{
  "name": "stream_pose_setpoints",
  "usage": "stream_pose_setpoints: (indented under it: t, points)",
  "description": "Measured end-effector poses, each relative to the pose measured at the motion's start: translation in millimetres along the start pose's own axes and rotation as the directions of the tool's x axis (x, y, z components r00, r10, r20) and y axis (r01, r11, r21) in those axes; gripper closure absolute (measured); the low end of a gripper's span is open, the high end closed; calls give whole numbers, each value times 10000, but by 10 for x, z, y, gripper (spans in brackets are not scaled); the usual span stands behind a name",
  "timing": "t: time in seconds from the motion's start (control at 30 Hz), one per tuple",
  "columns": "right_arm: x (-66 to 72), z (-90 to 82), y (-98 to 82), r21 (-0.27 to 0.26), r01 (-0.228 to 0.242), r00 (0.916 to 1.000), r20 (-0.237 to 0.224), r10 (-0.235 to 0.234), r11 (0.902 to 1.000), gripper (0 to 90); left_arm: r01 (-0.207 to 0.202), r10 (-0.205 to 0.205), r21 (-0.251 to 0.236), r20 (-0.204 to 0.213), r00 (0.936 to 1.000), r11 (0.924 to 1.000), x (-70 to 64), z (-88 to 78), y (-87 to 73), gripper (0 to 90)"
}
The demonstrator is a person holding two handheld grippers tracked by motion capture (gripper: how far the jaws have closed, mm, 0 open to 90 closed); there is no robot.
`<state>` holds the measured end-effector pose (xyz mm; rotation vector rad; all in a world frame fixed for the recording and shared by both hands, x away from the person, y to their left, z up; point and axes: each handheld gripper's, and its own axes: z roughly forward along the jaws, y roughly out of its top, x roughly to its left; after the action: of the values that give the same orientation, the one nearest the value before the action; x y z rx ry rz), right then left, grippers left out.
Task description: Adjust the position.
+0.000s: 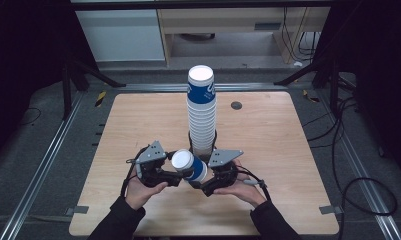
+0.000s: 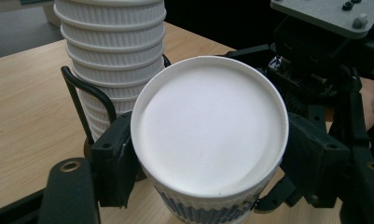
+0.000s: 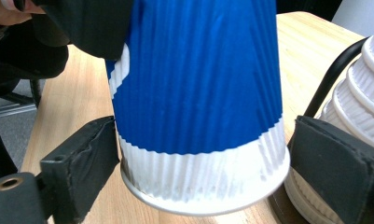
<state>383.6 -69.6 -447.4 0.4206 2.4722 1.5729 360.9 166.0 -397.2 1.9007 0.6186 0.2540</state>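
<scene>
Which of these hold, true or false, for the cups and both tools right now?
1. A tall stack of cups stands upright on the table. True.
2. The single cup lies flat on the table. False: it is held up between the two tools.
3. The left tool has its jaws at the single cup's closed white end. True.
4. The single cup is plain white all over. False: it is blue with white bands.

Looking like a lab test rig: wooden table sitting inside a dark enclosure, aluminium rails running along the grey floor at 9 and 3 o'clock, black cables trailing at 3 o'clock, pale cabinets standing at 12 o'clock.
</scene>
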Motion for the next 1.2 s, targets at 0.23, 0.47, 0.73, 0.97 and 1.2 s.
stream_pose_setpoints:
  t: [0.23, 0.47, 0.73, 0.97, 1.2]
  points:
    - [-4, -21, -3, -92, -156, 9997, -178, 155, 9998, 68, -45, 53, -444, 170, 9998, 9990, 24, -62, 8, 265]
    - [-8, -28, -10, -304, -253, 9986, -462, 239, 9992, 60, 147, -113, -879, 400, 9991, 9960, 41, -87, -3, 265]
    - [-14, -6, -20, -504, -277, 9978, -621, 245, 9983, 87, 208, -131, -924, 826, 9965, 9955, 4, -44, -16, 266]
    - [-21, -5, -30, -635, -336, 9958, -874, 280, 9974, 127, 197, -107, -891, 1000, 9949, 9958, -4, -16, -31, 266]
    - [-23, -9, -36, -508, -229, 9965, -815, 187, 9984, 155, 286, -198, -810, 1074, 9940, 9963, 15, 0, -46, 261]
